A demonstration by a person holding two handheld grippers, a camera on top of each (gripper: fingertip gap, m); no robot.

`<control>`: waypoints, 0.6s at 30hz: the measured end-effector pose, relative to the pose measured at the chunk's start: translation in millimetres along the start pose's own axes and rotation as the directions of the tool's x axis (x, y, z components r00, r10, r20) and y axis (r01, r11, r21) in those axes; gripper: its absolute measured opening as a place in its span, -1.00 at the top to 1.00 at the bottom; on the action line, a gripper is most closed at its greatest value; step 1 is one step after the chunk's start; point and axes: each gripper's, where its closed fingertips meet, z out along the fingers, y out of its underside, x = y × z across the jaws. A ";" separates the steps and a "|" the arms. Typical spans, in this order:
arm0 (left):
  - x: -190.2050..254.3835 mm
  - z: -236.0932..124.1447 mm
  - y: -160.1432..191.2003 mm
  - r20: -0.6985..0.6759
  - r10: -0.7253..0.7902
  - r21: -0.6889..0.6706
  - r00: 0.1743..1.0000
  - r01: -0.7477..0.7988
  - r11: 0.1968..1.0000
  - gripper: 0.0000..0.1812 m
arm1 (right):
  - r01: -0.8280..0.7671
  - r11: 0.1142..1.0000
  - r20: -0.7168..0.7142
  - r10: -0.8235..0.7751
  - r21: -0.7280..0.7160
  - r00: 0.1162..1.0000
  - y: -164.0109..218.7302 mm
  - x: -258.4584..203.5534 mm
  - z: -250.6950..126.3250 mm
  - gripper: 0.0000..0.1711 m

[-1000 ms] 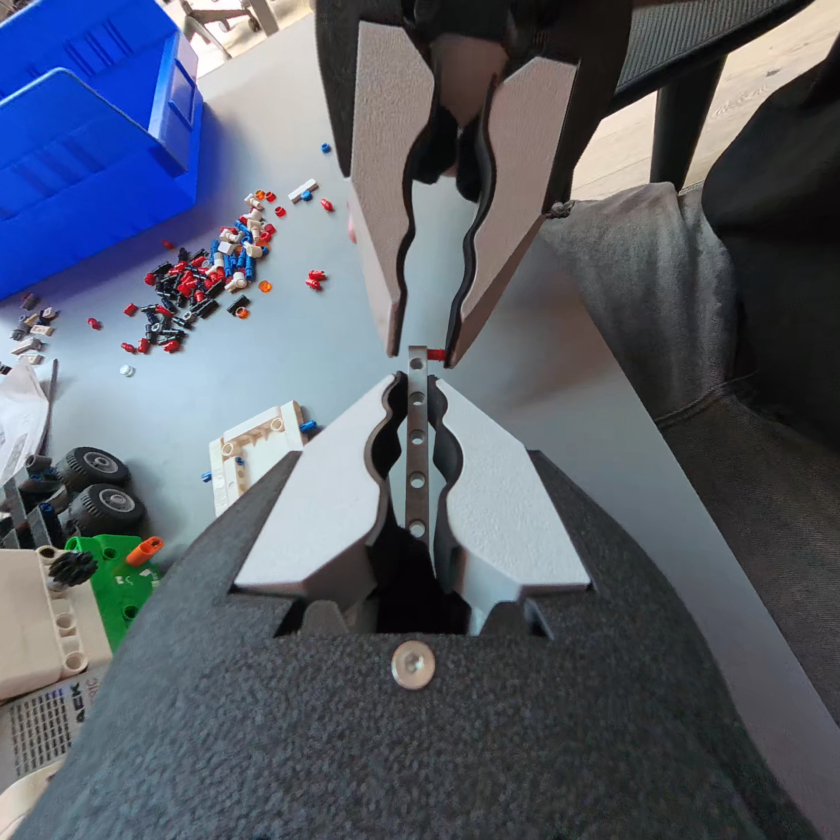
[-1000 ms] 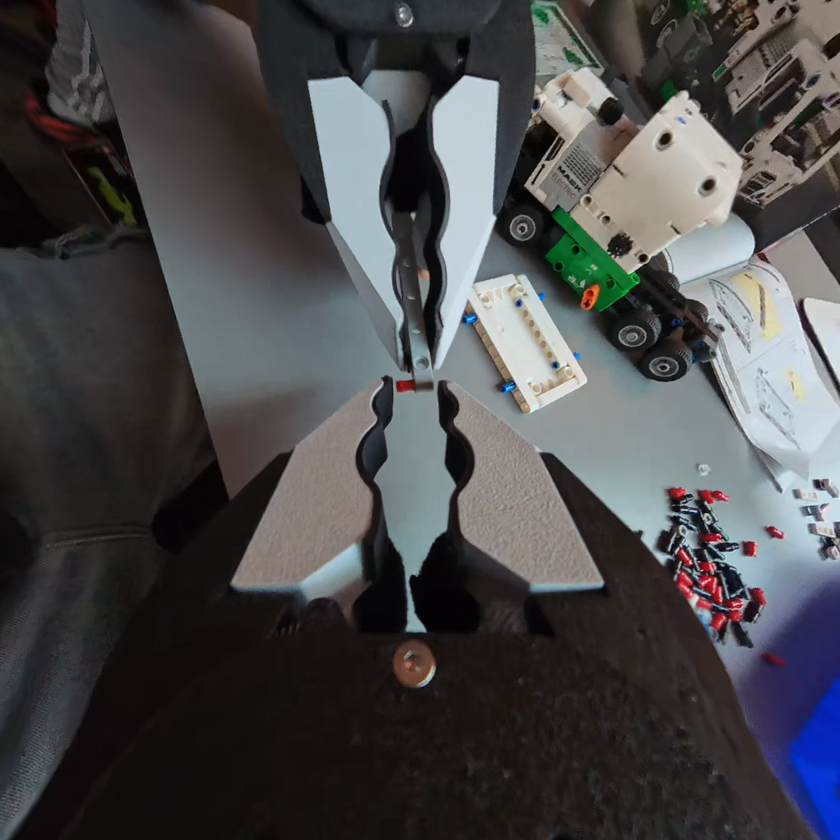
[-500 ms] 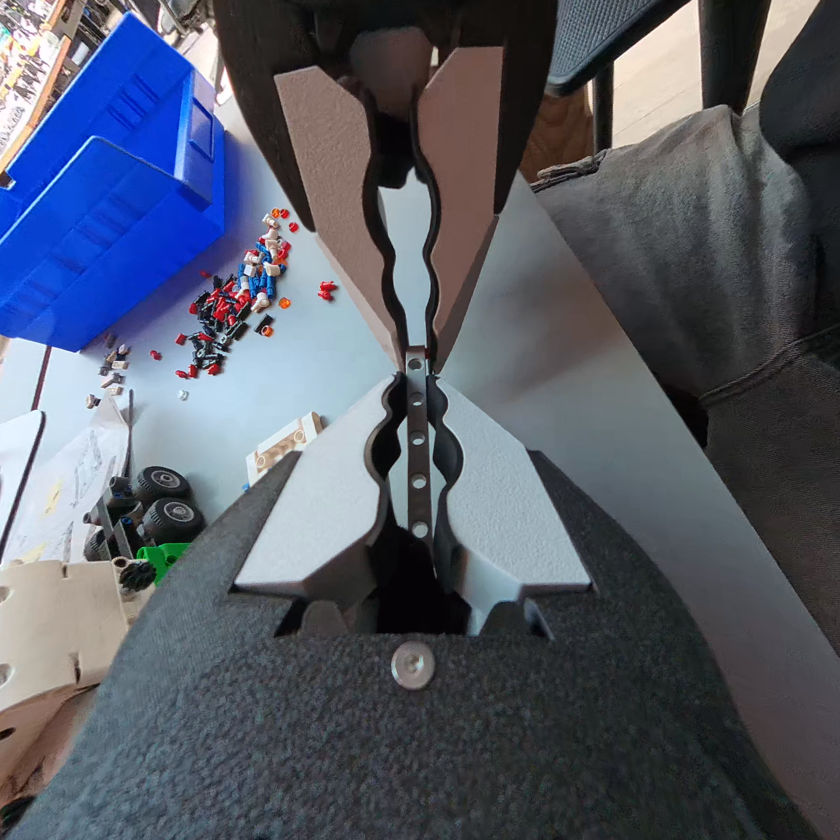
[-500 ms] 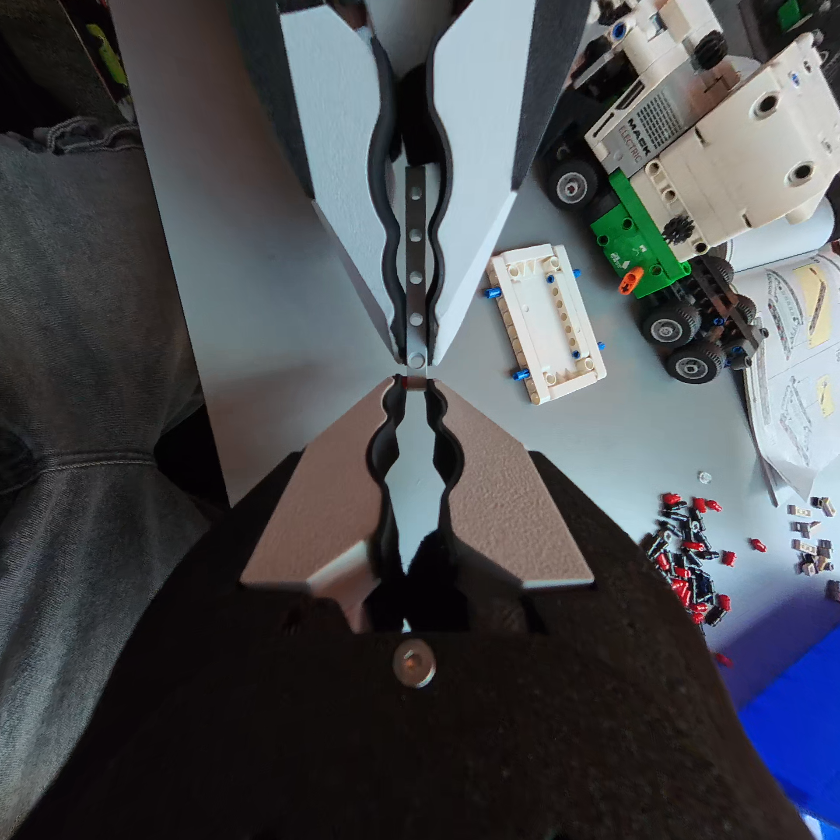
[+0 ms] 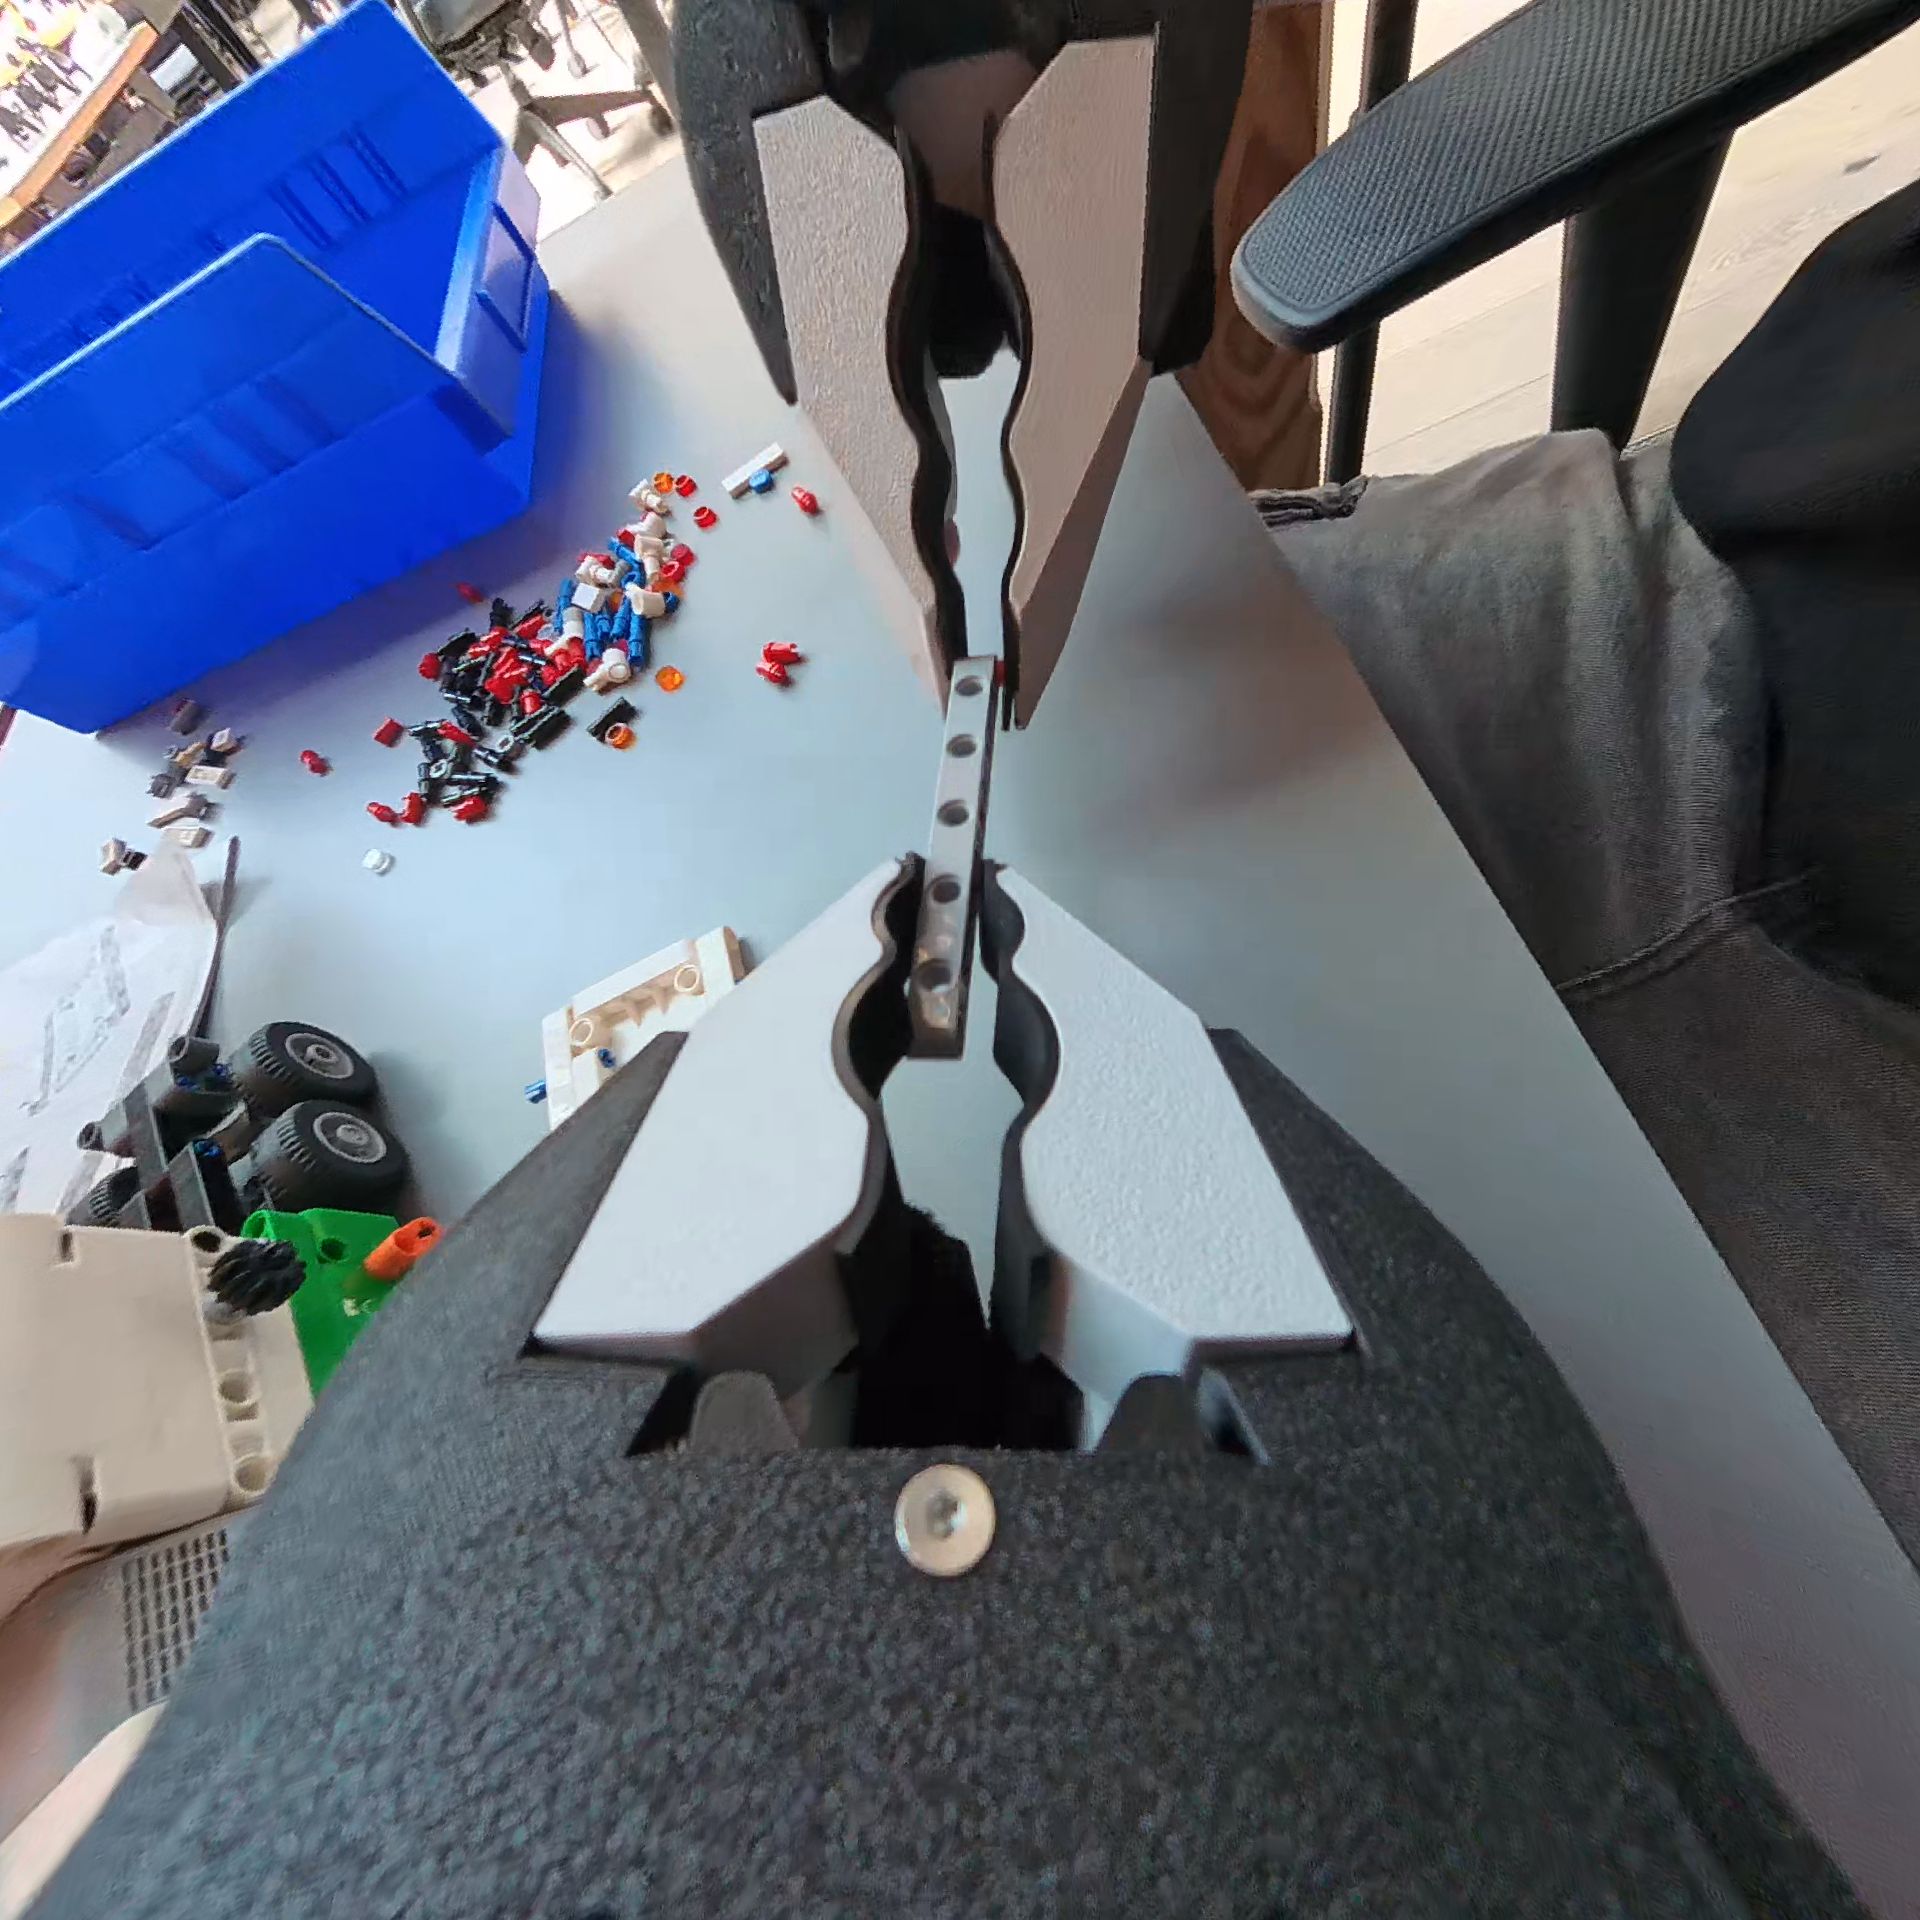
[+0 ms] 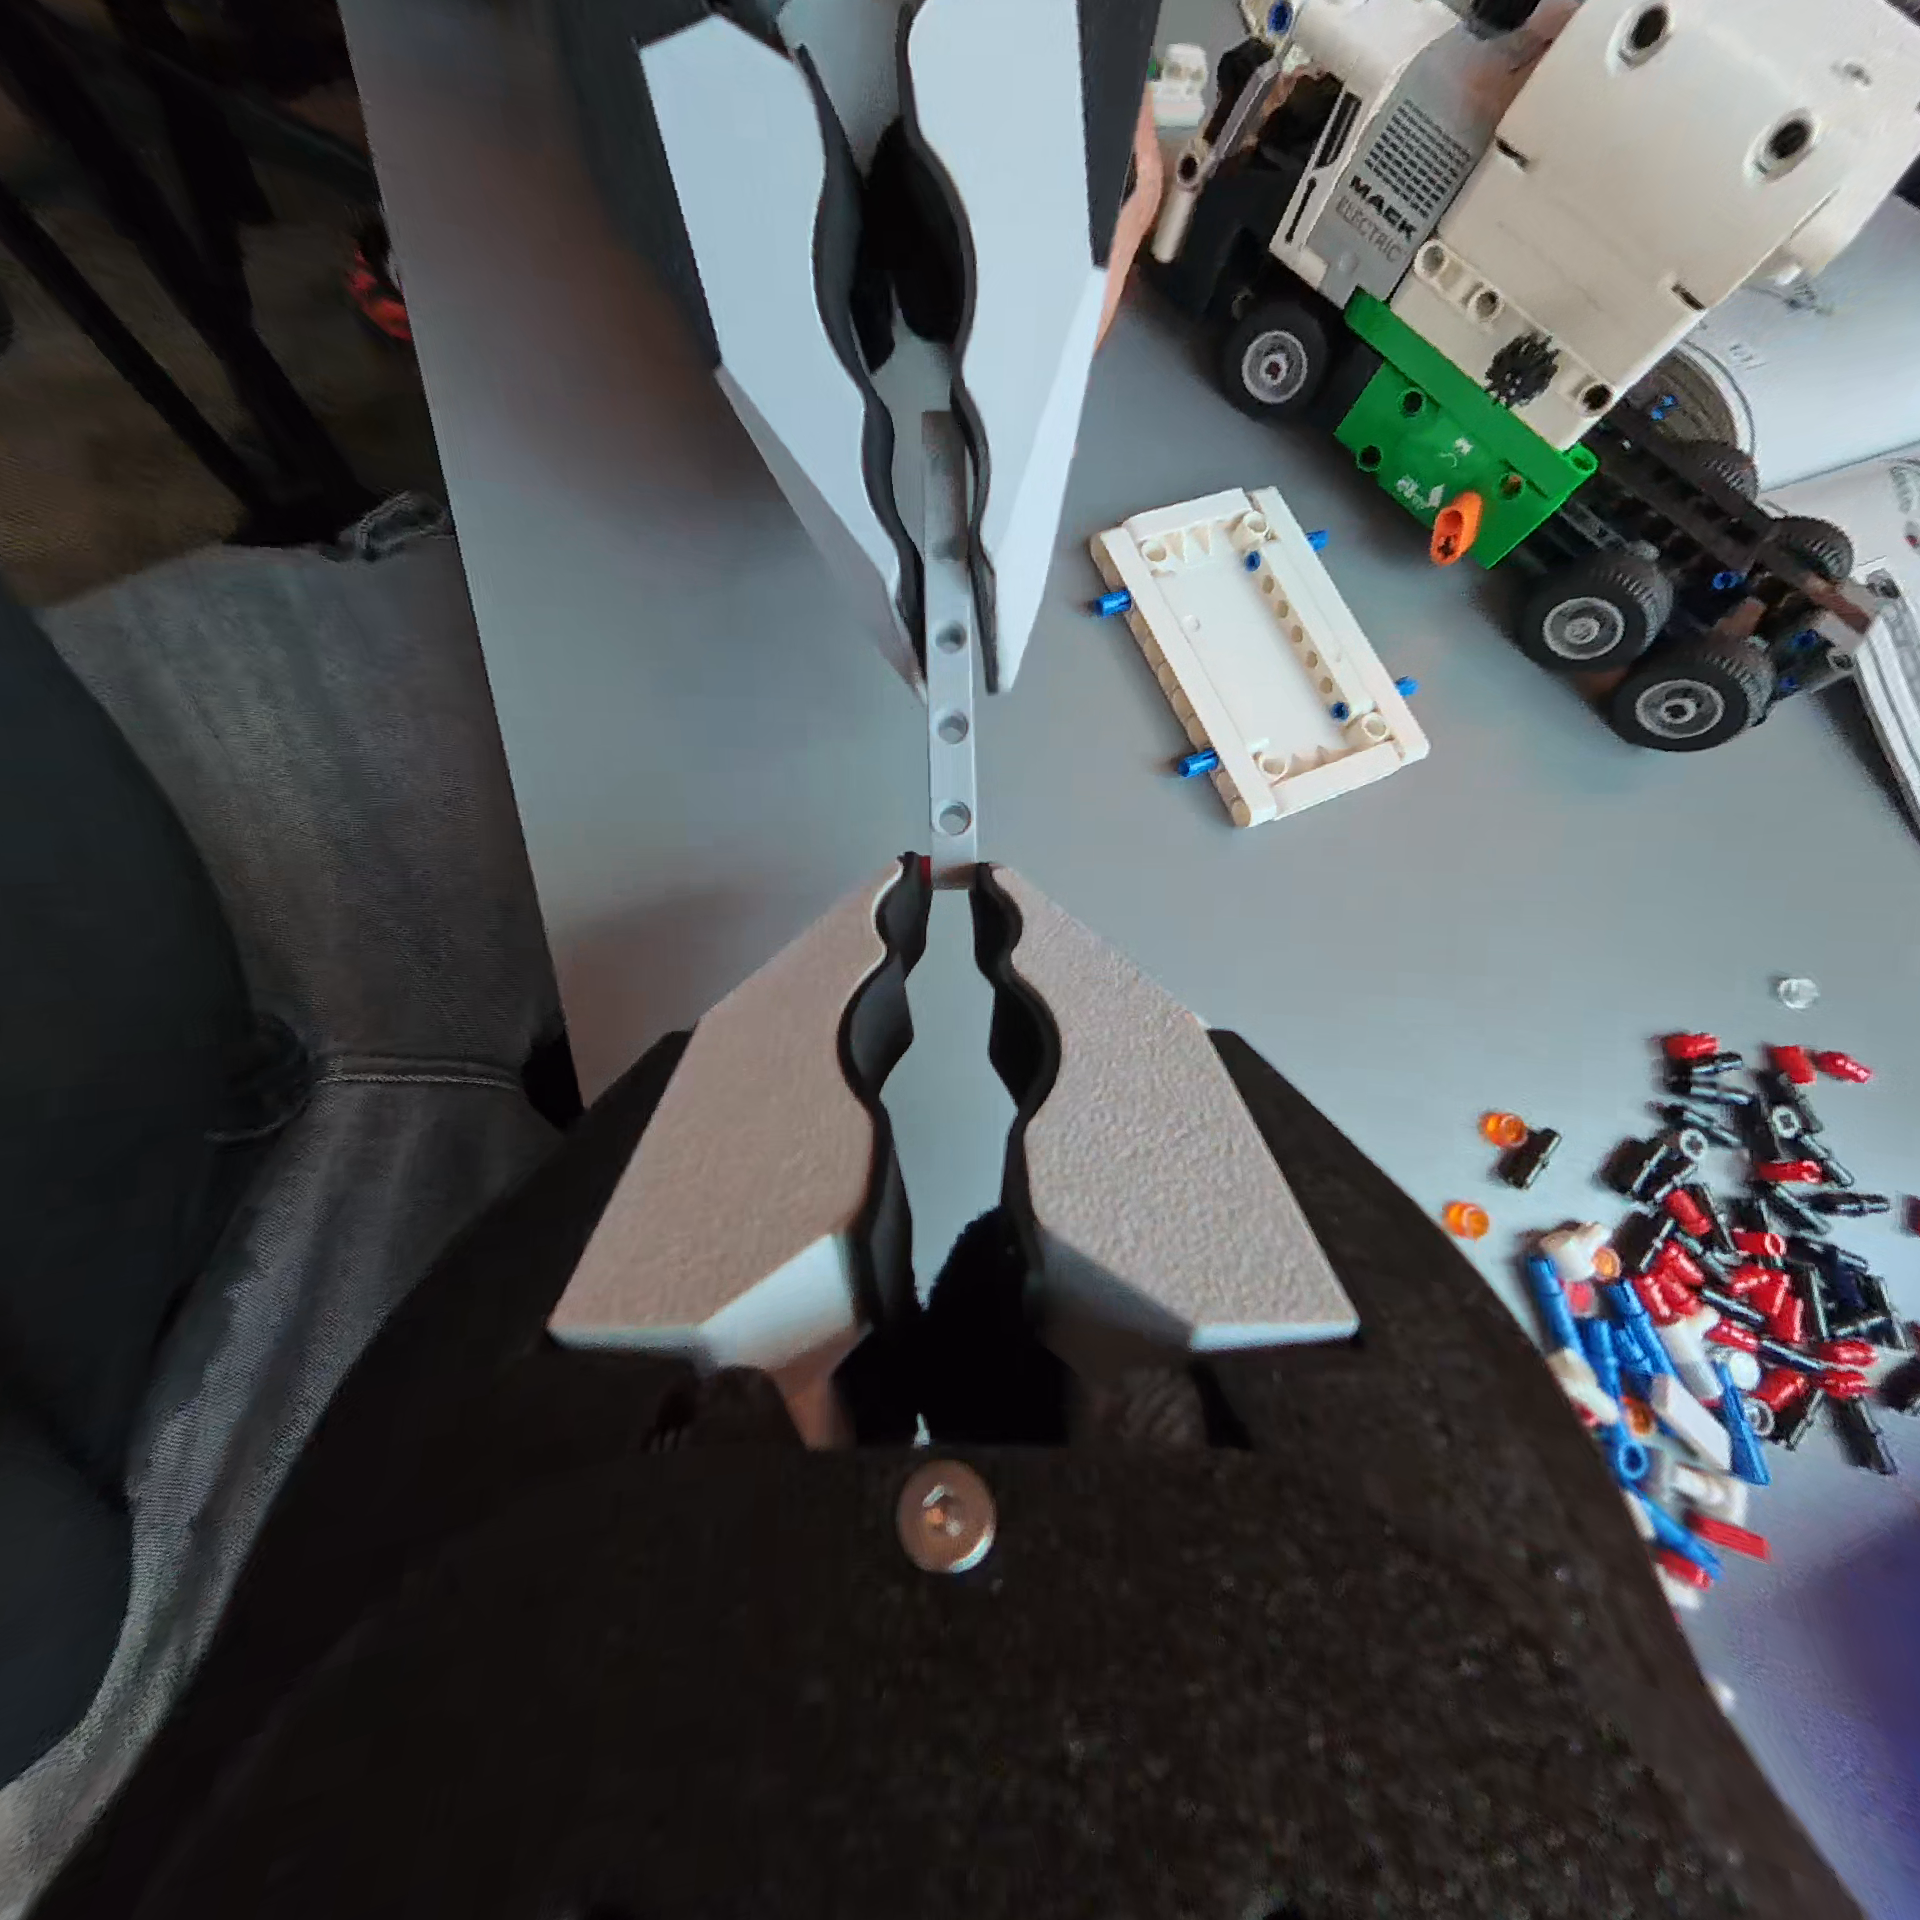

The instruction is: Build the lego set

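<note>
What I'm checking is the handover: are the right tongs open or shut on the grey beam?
Shut: the right tongs pinch the near end of the grey beam, with no open gap beside it.

Wrist views face each other, close above table point(image 5: 1195, 790); both share beam point(image 5: 961, 790).

It looks like an office or maker-style workroom. A plain grey desk point(image 5: 1299, 831) runs along a mesh-armed office chair point(image 5: 1507, 156) on pale wood flooring. On the far left stand blue plastic storage bins point(image 5: 260, 416), with more tables and chair legs beyond. Sorted loose bricks point(image 5: 540, 675), a half-built toy truck point(image 6: 1507, 260) and an instruction booklet point(image 5: 94, 987) cover the desk.
</note>
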 end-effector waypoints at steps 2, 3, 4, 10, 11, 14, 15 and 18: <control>-2.4 -0.7 -0.4 0.008 -0.002 0.010 1.000 0.002 1.000 0.91 | -0.022 1.000 -0.003 0.022 0.006 1.000 4.9 0.7 -3.3 0.91; -3.1 -1.6 -1.5 0.004 -0.013 0.019 1.000 0.013 1.000 0.91 | -0.052 0.998 0.012 0.051 0.020 0.999 5.8 -0.4 -4.9 0.91; -2.9 -2.7 -3.6 -0.009 -0.032 0.033 0.999 0.032 0.999 0.91 | -0.089 0.995 0.034 0.087 0.043 0.996 5.4 -1.7 -6.5 0.91; 5.1 -9.6 -17.0 -0.146 -0.156 0.105 0.977 0.172 0.979 0.94 | -0.241 0.947 0.152 0.212 0.213 0.965 -7.5 -7.5 -16.9 0.88; 4.8 -10.9 -19.3 -0.166 -0.185 0.116 0.969 0.206 0.972 0.94 | -0.261 0.932 0.173 0.222 0.250 0.959 -11.6 -8.2 -19.3 0.83; 6.1 -11.6 -20.1 -0.213 -0.236 0.121 0.948 0.266 0.956 0.94 | -0.308 0.909 0.223 0.250 0.281 0.942 -17.1 -11.0 -20.9 0.76; 8.1 -10.1 -17.6 -0.220 -0.233 0.108 0.947 0.261 0.959 0.94 | -0.307 0.908 0.229 0.247 0.286 0.942 -19.4 -12.6 -20.4 0.74; 16.9 -5.1 -11.1 -0.236 -0.206 0.064 0.950 0.227 0.972 0.94 | -0.282 0.928 0.213 0.233 0.244 0.949 -17.6 -15.5 -12.7 0.76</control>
